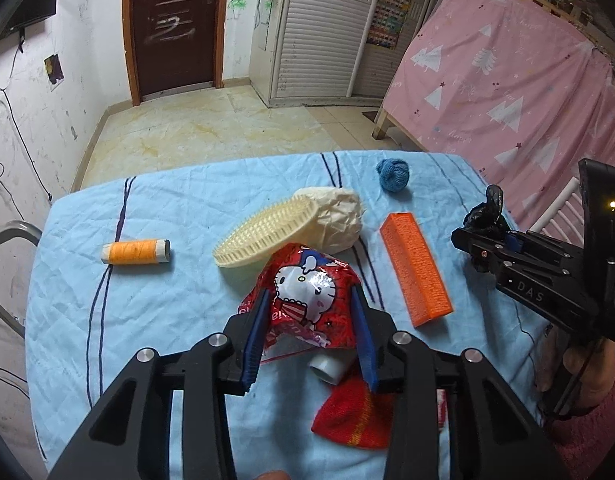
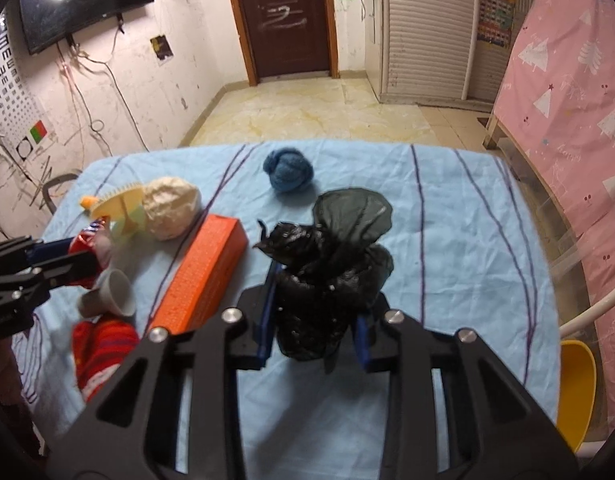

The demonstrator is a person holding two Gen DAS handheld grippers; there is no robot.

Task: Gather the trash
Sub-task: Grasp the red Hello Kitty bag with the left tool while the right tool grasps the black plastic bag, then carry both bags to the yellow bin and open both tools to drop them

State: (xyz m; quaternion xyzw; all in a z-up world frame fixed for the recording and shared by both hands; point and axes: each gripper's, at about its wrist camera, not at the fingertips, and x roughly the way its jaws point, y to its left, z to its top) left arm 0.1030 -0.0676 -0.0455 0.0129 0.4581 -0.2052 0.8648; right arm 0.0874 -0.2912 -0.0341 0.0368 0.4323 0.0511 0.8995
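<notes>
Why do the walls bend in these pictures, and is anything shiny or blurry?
Both views are fisheye, so walls and table edges curve. Left wrist view: glare glints on the red wrapper in the left gripper. Right wrist view: a ceiling light reflects in the wall screen, and the cup and wrapper at the left edge look smeared.

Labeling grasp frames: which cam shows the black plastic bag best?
Right wrist view. The black plastic bag fills the centre of the frame, bunched between the right gripper pads, its open top fanning upward. The left wrist view shows only a small crumpled bit at the right edge, sticking out past that gripper's fingers.
</notes>
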